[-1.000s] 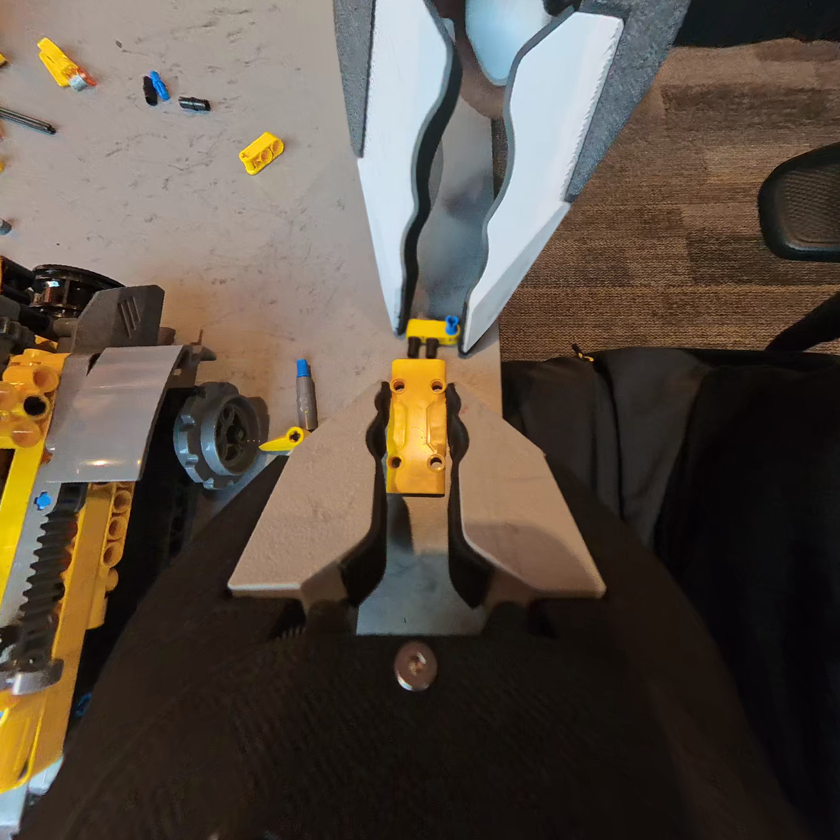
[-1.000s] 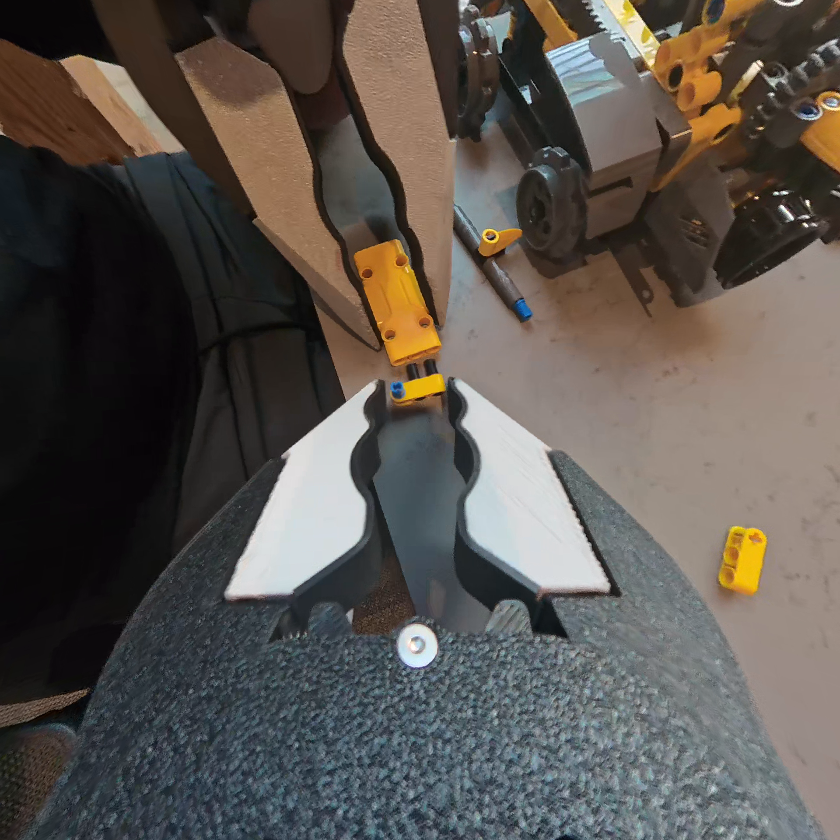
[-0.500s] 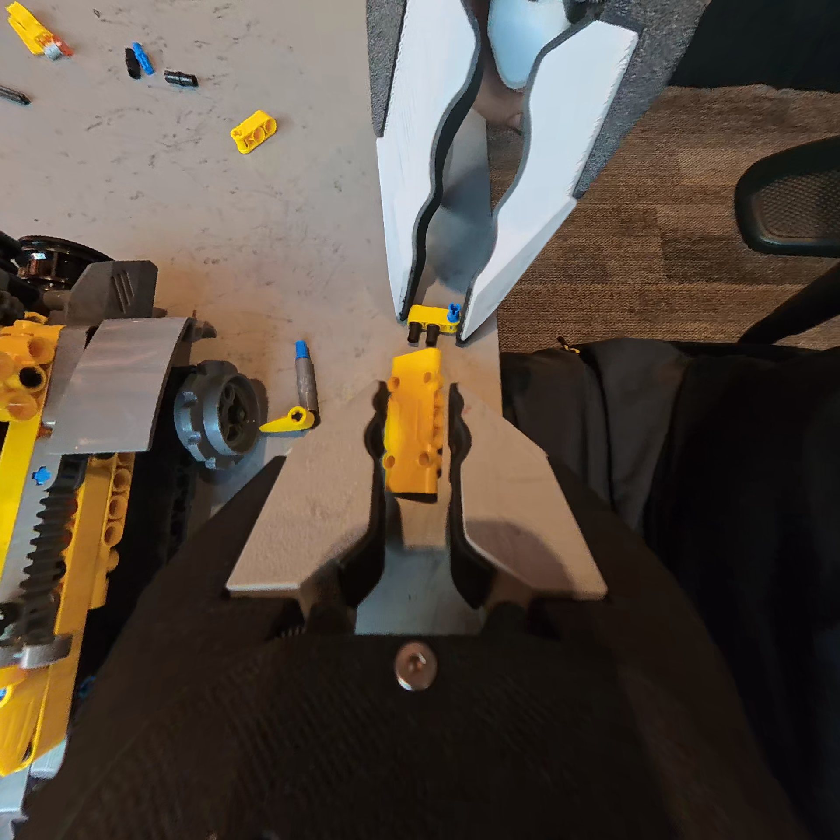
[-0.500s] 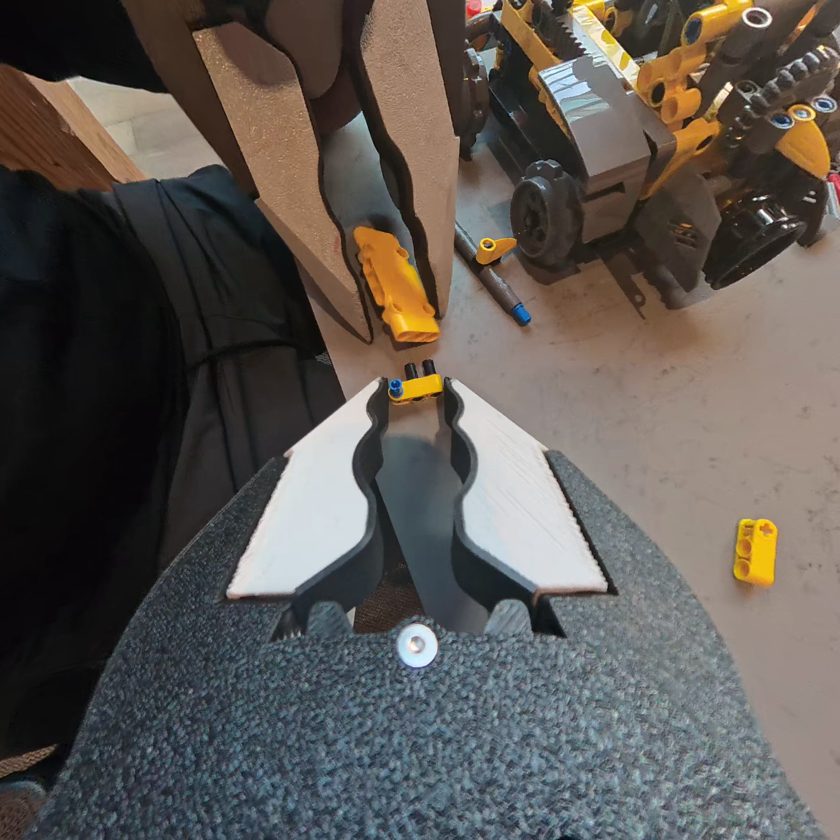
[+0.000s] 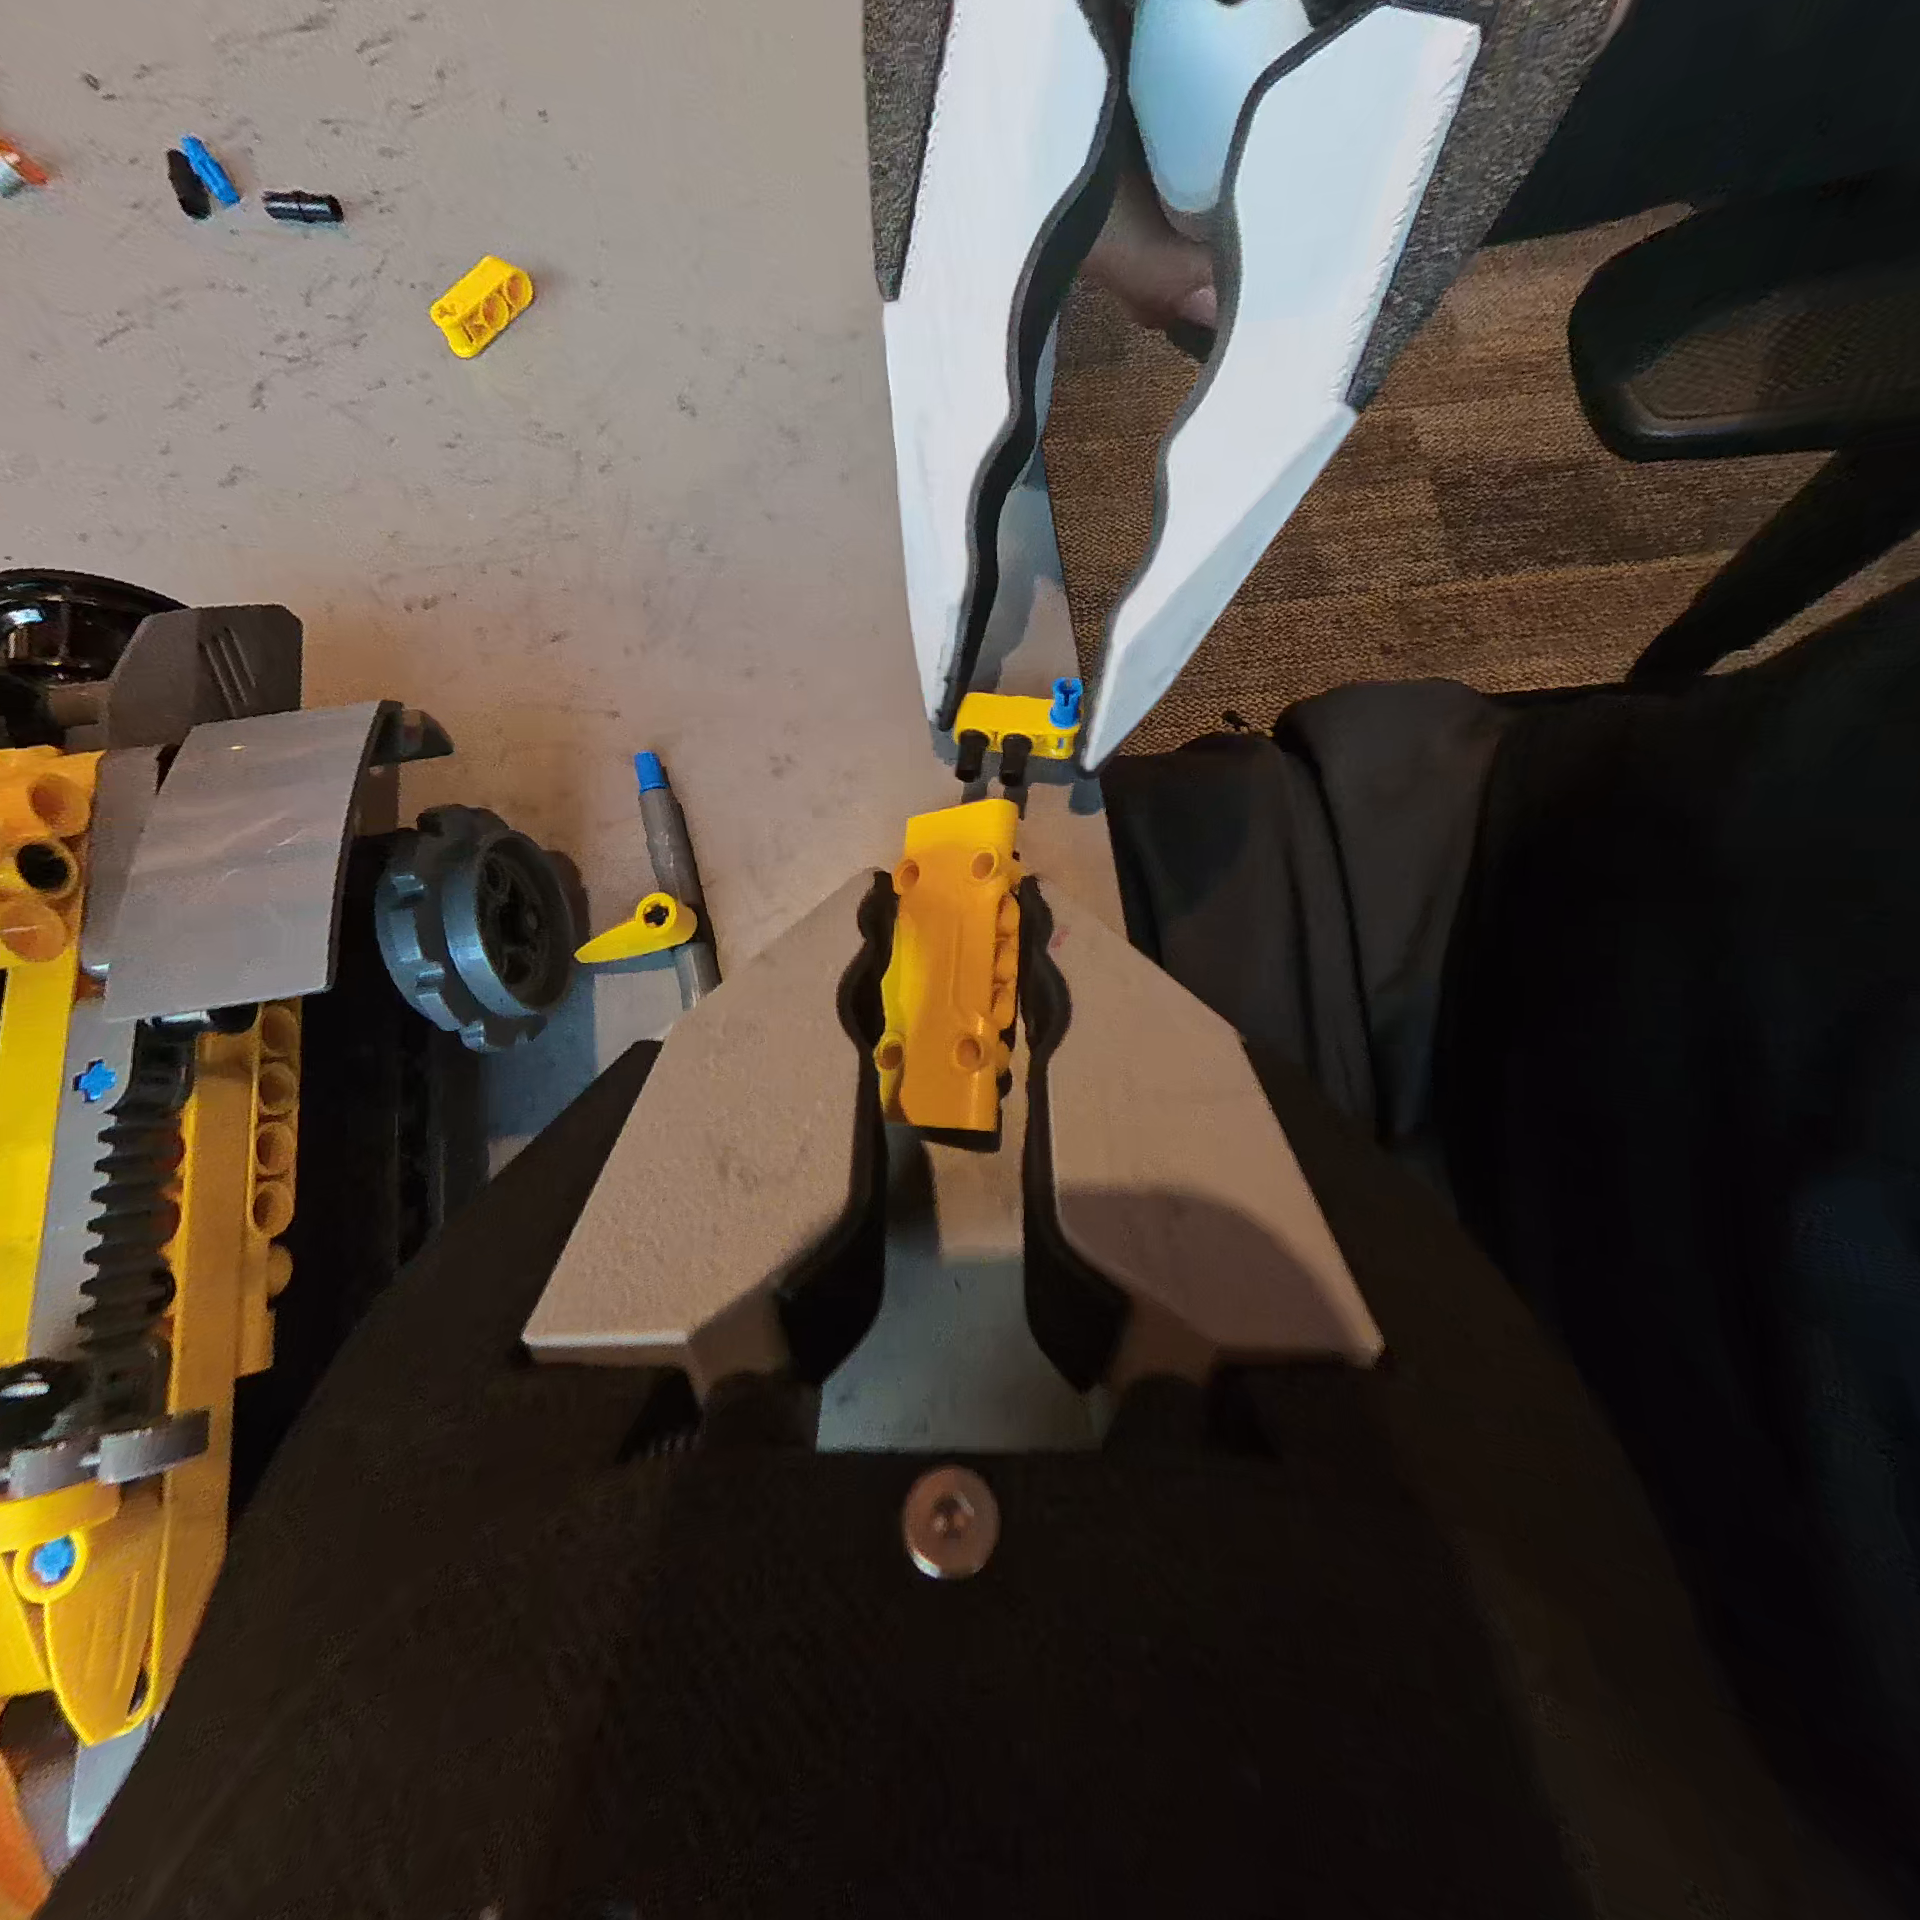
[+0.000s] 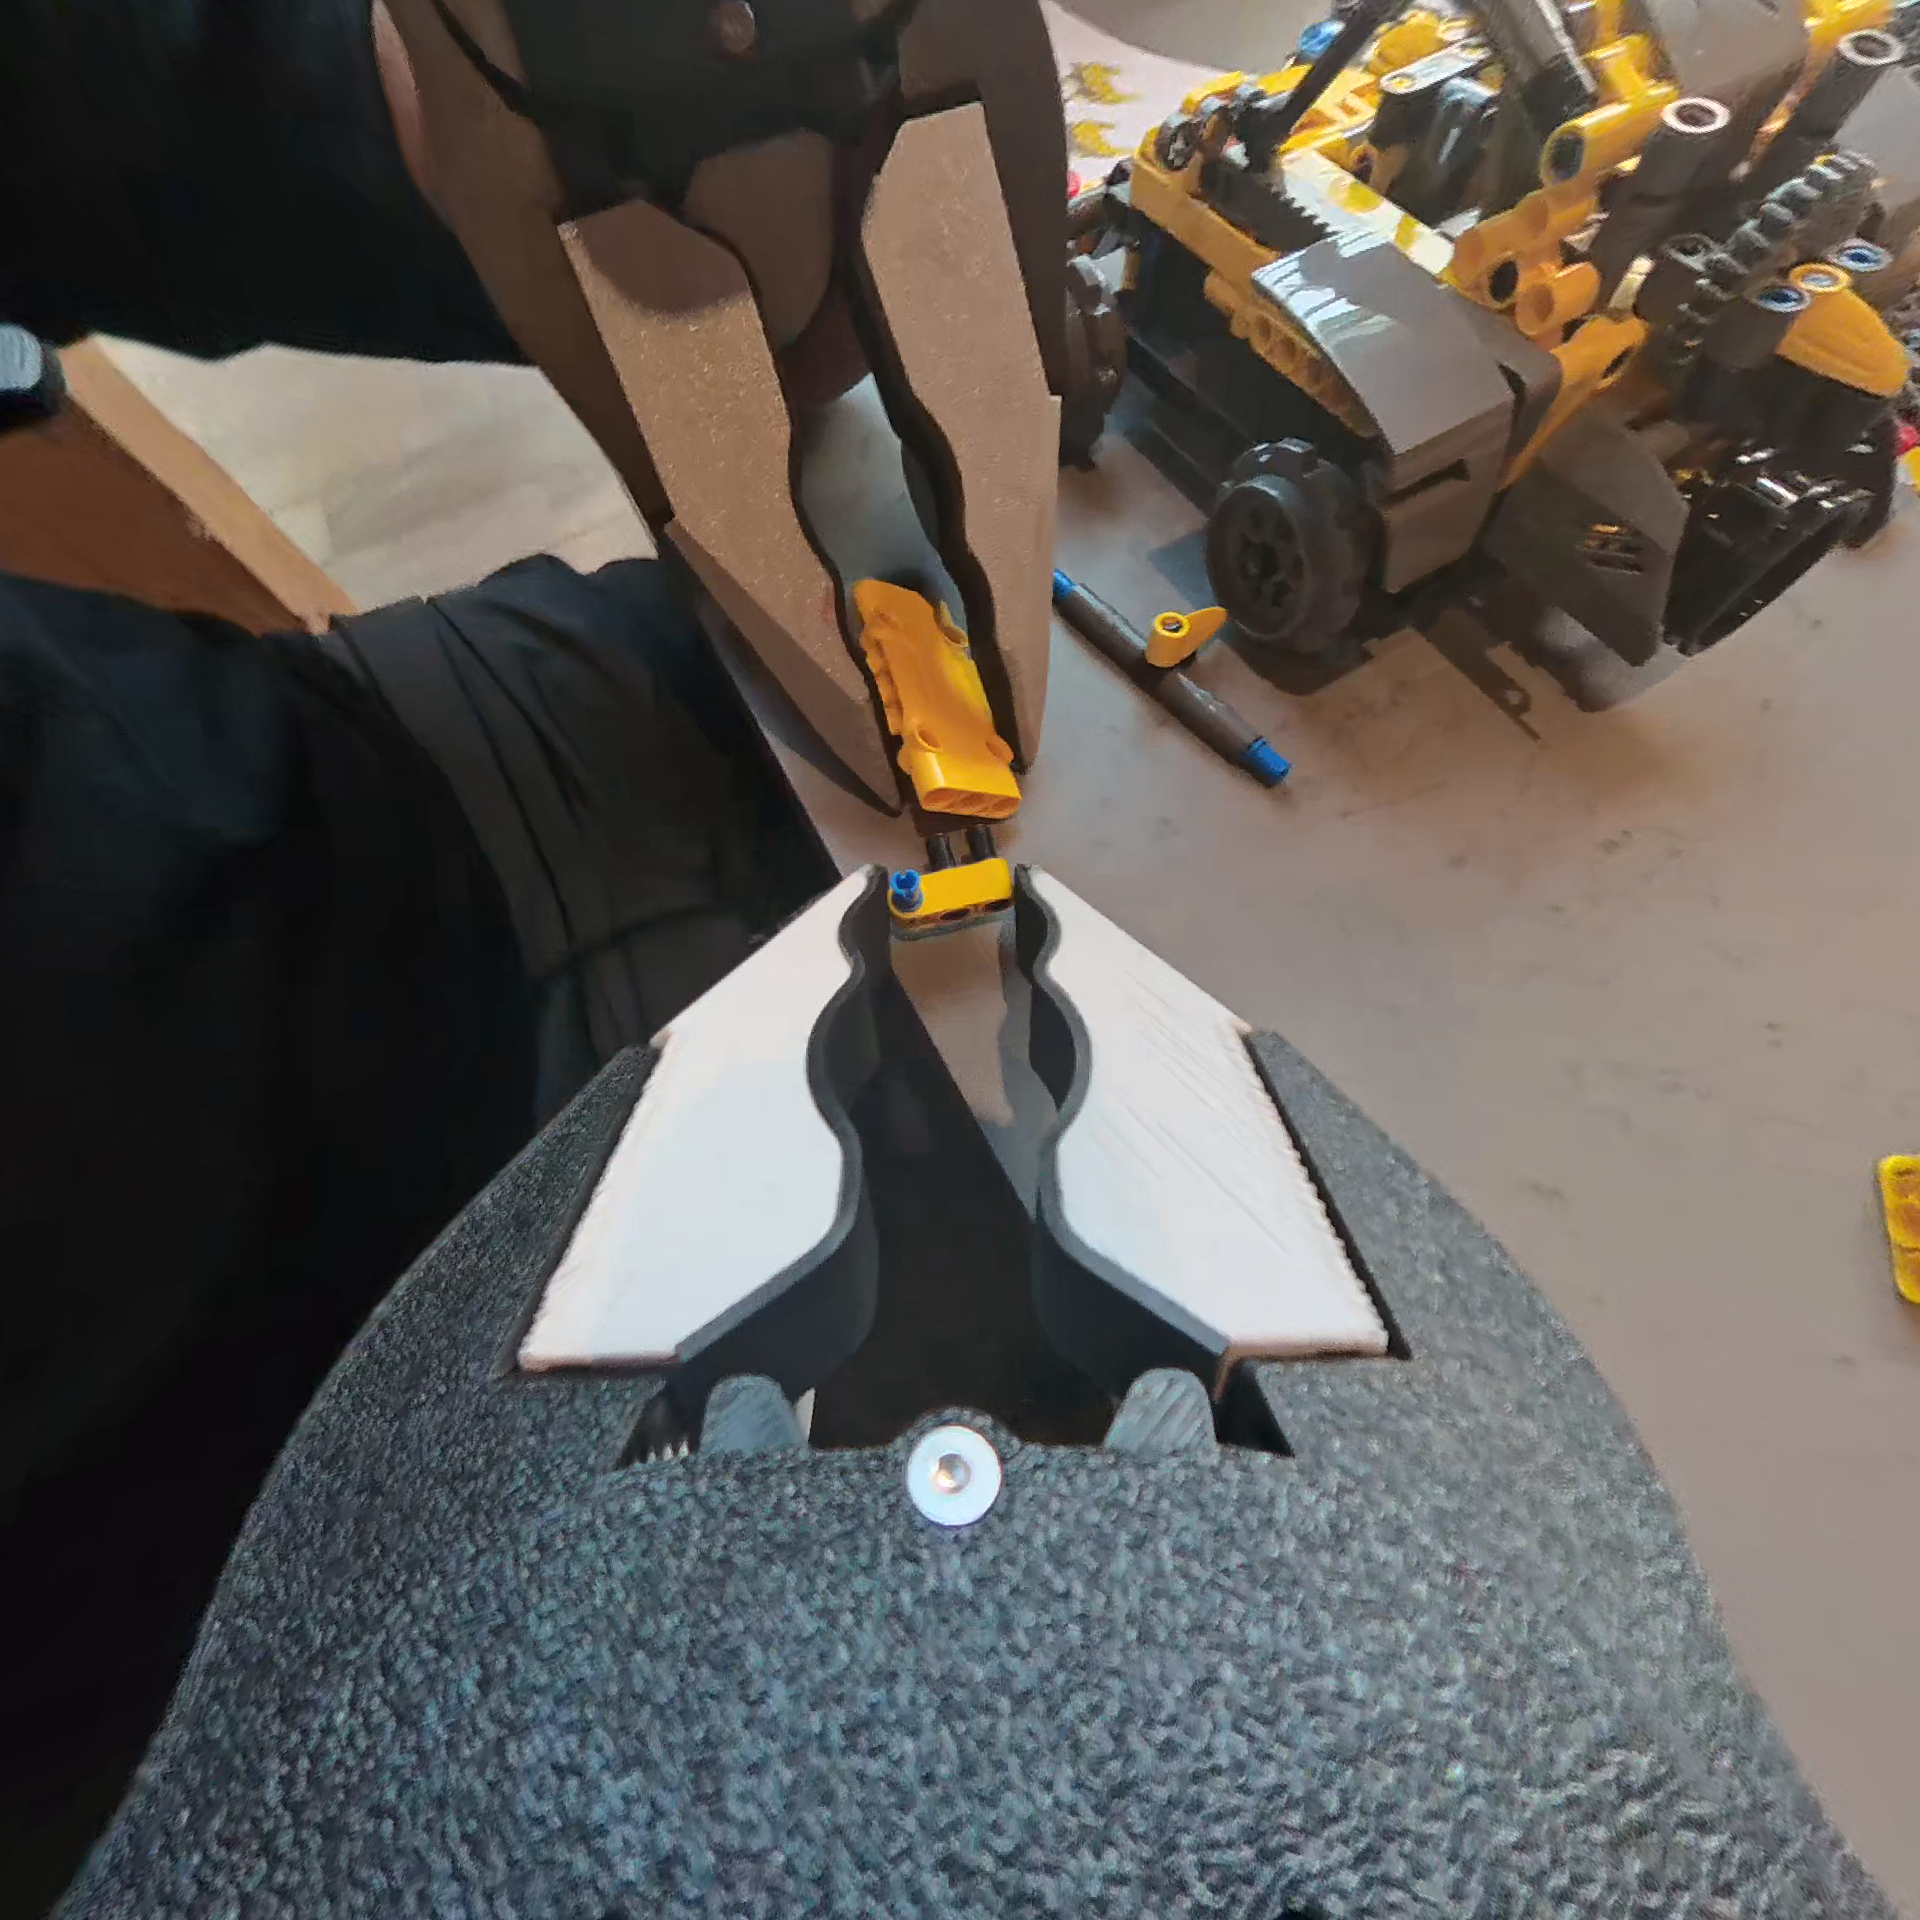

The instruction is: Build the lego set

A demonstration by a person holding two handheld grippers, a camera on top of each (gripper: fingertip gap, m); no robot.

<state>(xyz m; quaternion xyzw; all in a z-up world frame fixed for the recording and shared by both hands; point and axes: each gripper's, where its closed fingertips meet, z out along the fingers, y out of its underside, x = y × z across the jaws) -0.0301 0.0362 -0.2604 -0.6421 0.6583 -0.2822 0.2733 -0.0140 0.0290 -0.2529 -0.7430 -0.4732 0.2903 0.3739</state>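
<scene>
A: What was held by the left gripper (image 5: pixel 948 894)?

B: A yellow panel piece (image 5: pixel 951 977) was gripped between its two grey fingers (image 5: pixel 748 1132), which were closed on the sides of the piece. The front end of the piece stood out past the fingertips, and the piece was seen turned a little, so that one side with round holes was shown.

A: And by the right gripper (image 6: pixel 948 891)?

B: A small yellow connector (image 6: pixel 954 888) was clamped at the very tips of its white fingers (image 6: pixel 1174 1164). A blue pin (image 6: pixel 904 885) was seen on one end of the connector, and two black pins (image 6: pixel 958 844) were pointed toward the panel piece. In the right wrist view the black pins were seen touching the open end of the panel piece, or just at it; how deep they sat could not be told.

A: Where were both pieces held?

B: They were held above the near edge of the beige table (image 5: pixel 540 499), beside a dark cloth (image 5: pixel 1455 935).

A: What else was seen on the table?

B: A yellow and grey vehicle model (image 6: pixel 1475 343) was placed near the left gripper. Between them a grey axle with a blue tip (image 5: pixel 670 842) was laid, with a small yellow cam piece (image 5: pixel 639 927) on it. Farther away a loose yellow brick (image 5: pixel 481 304) and some small black and blue pins (image 5: pixel 249 192) were scattered.
</scene>
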